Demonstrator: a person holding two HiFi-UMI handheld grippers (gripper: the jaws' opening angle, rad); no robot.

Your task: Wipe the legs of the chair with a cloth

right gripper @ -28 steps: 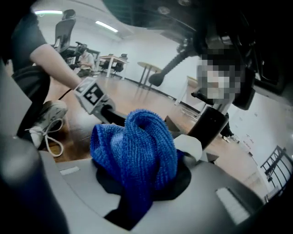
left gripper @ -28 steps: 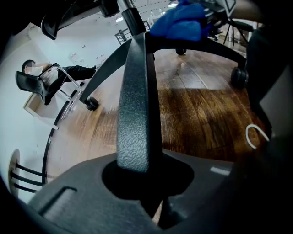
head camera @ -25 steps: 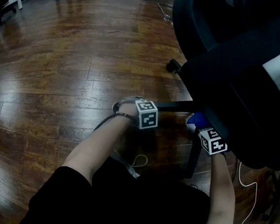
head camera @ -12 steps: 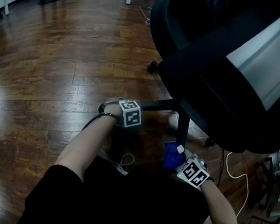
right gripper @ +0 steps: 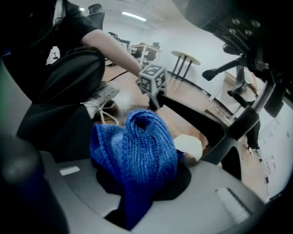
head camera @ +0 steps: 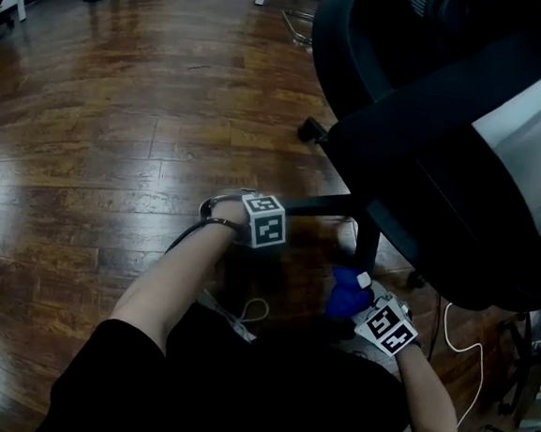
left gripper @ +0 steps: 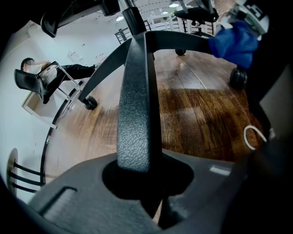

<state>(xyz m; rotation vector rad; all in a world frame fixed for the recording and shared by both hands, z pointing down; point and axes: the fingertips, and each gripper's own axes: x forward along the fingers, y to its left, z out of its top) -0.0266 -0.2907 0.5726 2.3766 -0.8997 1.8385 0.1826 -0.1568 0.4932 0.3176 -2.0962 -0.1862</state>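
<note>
Showed a black office chair (head camera: pixel 421 111) standing on a glossy brown plank floor (head camera: pixel 120 103), with its star base spread low beneath the seat. Gripped one chair leg (left gripper: pixel 135 114) in the left gripper (left gripper: pixel 137 171): jaws drawn in narrow, pressed on either side of the leg. Presented that leg as a black bar with a pebbled, matt skin, running away from the jaws toward the hub, with further legs fanning out to black casters (left gripper: pixel 90 103). Held a cloth (right gripper: pixel 137 146) in the right gripper (right gripper: pixel 139 187), jaws closed upon it. Appeared as a bright blue knitted cloth with a ribbed, beaded weave, bunched into two upright folds above the jaws, with a pale tag (right gripper: pixel 187 146) at its far side. Lay low under the front edge of the seat, just beside a neighbouring leg of the base and apart from the left gripper; could not settle from any view whether cloth and leg touched. Included a white cable (head camera: pixel 462 345) looped on the floor at the right of the base.
</note>
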